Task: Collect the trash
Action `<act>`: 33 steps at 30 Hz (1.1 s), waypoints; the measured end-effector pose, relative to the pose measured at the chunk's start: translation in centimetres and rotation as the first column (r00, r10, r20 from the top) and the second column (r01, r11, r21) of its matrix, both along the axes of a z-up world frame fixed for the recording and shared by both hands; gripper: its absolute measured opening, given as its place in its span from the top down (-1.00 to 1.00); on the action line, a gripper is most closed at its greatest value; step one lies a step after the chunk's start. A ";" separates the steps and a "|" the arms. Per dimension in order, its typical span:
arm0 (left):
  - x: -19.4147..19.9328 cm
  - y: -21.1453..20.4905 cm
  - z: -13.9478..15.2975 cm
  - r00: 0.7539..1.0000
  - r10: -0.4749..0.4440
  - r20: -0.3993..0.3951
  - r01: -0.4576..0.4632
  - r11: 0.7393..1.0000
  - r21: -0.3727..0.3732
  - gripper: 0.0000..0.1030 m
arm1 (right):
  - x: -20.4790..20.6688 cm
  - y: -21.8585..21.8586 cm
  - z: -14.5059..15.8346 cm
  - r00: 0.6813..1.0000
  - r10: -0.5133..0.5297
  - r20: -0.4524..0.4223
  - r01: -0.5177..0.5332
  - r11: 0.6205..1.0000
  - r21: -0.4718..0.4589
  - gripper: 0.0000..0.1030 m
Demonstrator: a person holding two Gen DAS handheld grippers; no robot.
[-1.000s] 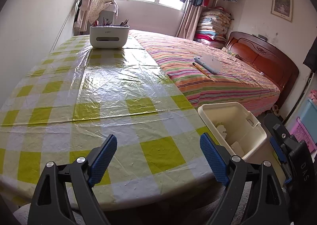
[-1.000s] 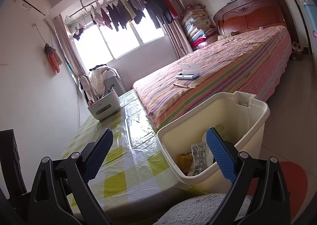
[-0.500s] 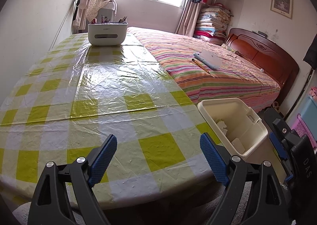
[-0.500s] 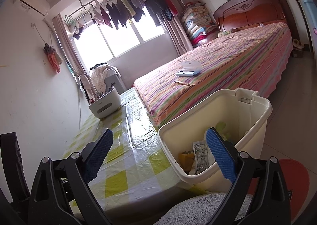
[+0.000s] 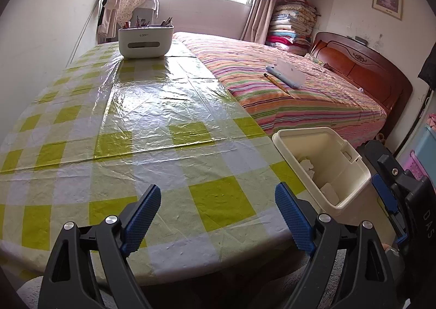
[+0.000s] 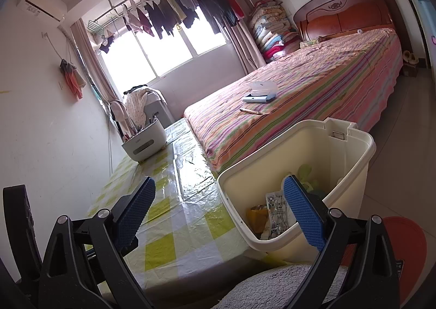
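A cream plastic bin (image 5: 338, 172) (image 6: 348, 151) stands beside the table's near right corner. Inside it lie wrappers (image 6: 276, 209), a yellow packet (image 6: 257, 215) and white paper scraps (image 5: 308, 166). My left gripper (image 5: 218, 209) is open over the near edge of the checked tablecloth (image 5: 136, 118), nothing between its blue pads. My right gripper (image 6: 218, 206) is open too, empty, its right pad (image 6: 303, 213) in front of the bin's mouth. The right gripper also shows at the far right of the left wrist view (image 5: 392, 194).
A white organiser box with pens (image 5: 145, 40) (image 6: 144, 142) sits at the table's far end. A striped bed (image 5: 286, 85) (image 6: 313, 96) runs along the table's right side, with a tablet, case and pencil on it. A red round object (image 6: 403, 249) lies on the floor.
Both grippers stay open. The left view has shifted slightly, the table and organiser sliding lower in frame. The bin looks a little larger in the right view.
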State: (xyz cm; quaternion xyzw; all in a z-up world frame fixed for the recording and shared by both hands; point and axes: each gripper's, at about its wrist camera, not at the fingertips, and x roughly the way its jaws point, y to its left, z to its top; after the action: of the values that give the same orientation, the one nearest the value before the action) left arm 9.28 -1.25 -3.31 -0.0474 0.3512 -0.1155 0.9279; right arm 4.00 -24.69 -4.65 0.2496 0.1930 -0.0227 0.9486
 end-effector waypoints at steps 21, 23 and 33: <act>-1.0 -0.5 0.9 0.997 -0.036 0.072 0.034 0.999 0.024 -0.62 | -0.5 -0.1 0.1 1.000 -0.001 0.018 0.001 1.000 0.012 -0.84; -1.1 -0.8 0.9 0.996 -0.048 0.070 0.045 0.998 0.039 -0.62 | -0.6 -0.2 0.1 1.000 -0.002 0.020 0.001 1.000 0.013 -0.84; -1.3 -1.9 0.8 0.994 -0.107 0.038 0.103 0.991 0.083 -0.62 | -0.7 -0.1 0.2 1.000 -0.002 0.024 0.002 1.000 0.019 -0.85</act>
State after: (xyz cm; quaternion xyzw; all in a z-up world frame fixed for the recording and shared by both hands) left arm 7.99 -3.20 -2.46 0.0113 0.3380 -0.1507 0.9289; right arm 3.32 -24.84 -4.48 0.2592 0.1818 -0.0190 0.9484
